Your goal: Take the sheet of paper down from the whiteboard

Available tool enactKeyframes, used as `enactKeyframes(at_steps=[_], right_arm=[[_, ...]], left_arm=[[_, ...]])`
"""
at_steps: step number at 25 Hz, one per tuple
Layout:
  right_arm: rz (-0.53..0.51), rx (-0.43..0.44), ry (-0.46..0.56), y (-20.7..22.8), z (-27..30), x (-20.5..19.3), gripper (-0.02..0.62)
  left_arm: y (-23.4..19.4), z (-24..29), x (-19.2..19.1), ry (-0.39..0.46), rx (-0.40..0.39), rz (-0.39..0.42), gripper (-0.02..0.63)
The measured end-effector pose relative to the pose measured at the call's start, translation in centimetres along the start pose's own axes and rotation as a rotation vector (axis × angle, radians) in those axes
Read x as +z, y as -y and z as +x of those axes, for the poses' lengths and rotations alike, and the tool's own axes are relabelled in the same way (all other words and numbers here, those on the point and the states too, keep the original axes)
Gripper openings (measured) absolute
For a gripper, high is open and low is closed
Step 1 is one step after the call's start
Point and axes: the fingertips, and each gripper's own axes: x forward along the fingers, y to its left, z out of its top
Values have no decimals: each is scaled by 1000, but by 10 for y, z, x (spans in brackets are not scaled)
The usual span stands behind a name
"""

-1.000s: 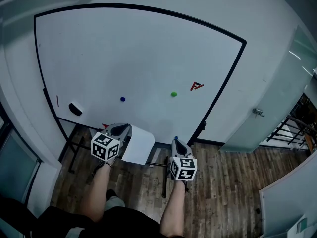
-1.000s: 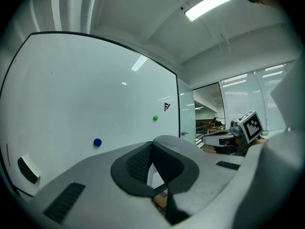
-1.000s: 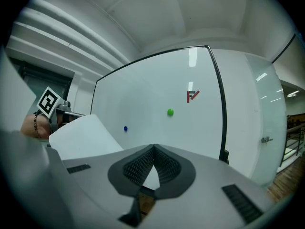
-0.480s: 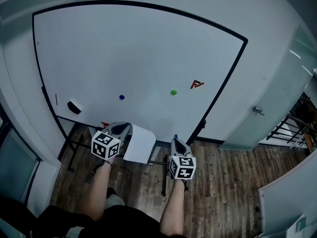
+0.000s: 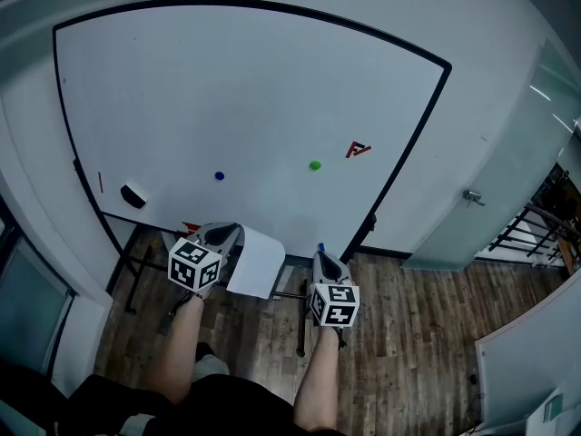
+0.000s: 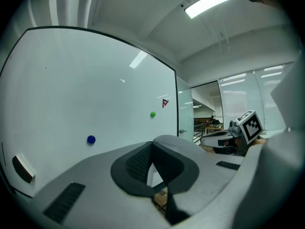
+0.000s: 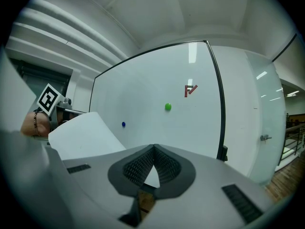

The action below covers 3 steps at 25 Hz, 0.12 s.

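The sheet of paper [image 5: 257, 263] is off the whiteboard [image 5: 227, 89] and hangs in the air just below the board's bottom edge, over the wooden floor [image 5: 408, 334]. I read its long axis as running from the board back toward me. One short edge points at the board's bottom edge, and the other points at my body, slanting a little to my right. The sheet is bowed, with its broad white face turned up and to the right. Its far left corner sits at the tips of my left gripper [image 5: 225, 234], and the rest lies along that gripper's right side. In the left gripper view the two dark pads [image 6: 137, 163] are pressed together with no gap, clamped on the sheet. The pinched margin is too thin to make out there, and the sheet shows only as a pale blur at the right. My right gripper [image 5: 320, 254] is to the right of the sheet and apart from it. Its jaws are closed on nothing, and it points at the board near the lower right corner. On the board, a blue dot [image 5: 219, 176] lies above the left gripper. A green dot [image 5: 315, 164] is to the right of the blue one, and a red mark [image 5: 359, 150] is further toward the right edge. An eraser [image 5: 133, 195] sits near the lower left corner.
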Motion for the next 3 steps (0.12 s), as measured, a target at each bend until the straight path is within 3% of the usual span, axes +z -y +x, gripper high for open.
enactKeyframes(at_steps=[3], right_arm=[[-1, -1, 3, 2, 0, 0, 25]], left_arm=[[3, 3, 1, -3, -6, 5, 21]])
